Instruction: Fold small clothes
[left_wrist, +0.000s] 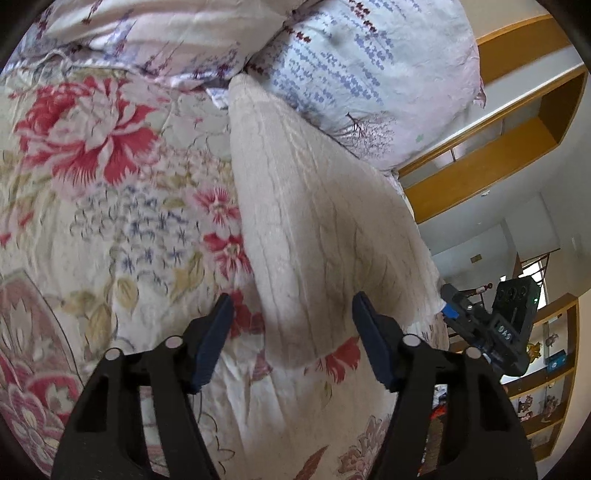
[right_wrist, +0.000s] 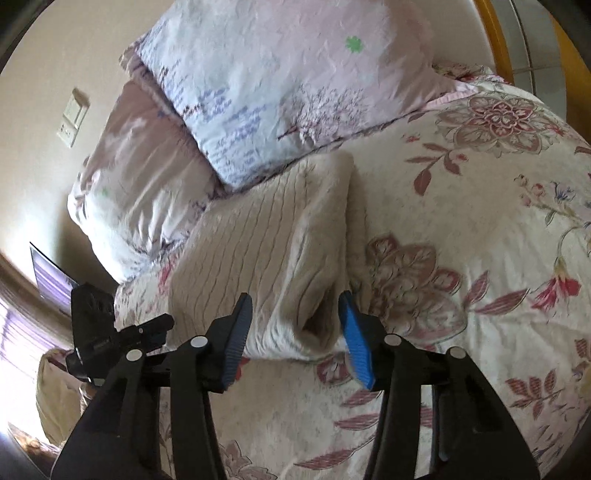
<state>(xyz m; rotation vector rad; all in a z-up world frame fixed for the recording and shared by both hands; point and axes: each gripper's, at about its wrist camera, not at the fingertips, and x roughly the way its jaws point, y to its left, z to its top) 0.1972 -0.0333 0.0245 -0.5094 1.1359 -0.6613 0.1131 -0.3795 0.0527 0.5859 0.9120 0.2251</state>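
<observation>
A cream ribbed knit garment (left_wrist: 314, 221) lies folded lengthwise on the floral bedspread (left_wrist: 110, 221), its far end against the pillows. My left gripper (left_wrist: 291, 306) is open, its jaws on either side of the garment's near end, holding nothing. In the right wrist view the same garment (right_wrist: 266, 240) lies with a raised fold along its right edge. My right gripper (right_wrist: 295, 306) is open, jaws straddling the garment's near corner, empty. The right gripper also shows in the left wrist view (left_wrist: 491, 325) at the garment's right edge. The left gripper shows in the right wrist view (right_wrist: 110, 325) at the left.
Two patterned pillows (left_wrist: 369, 66) (right_wrist: 280, 81) lie at the head of the bed beyond the garment. A wooden headboard shelf (left_wrist: 498, 147) stands to the right. A wall switch plate (right_wrist: 74, 114) and a bedside screen (right_wrist: 51, 277) are at the left.
</observation>
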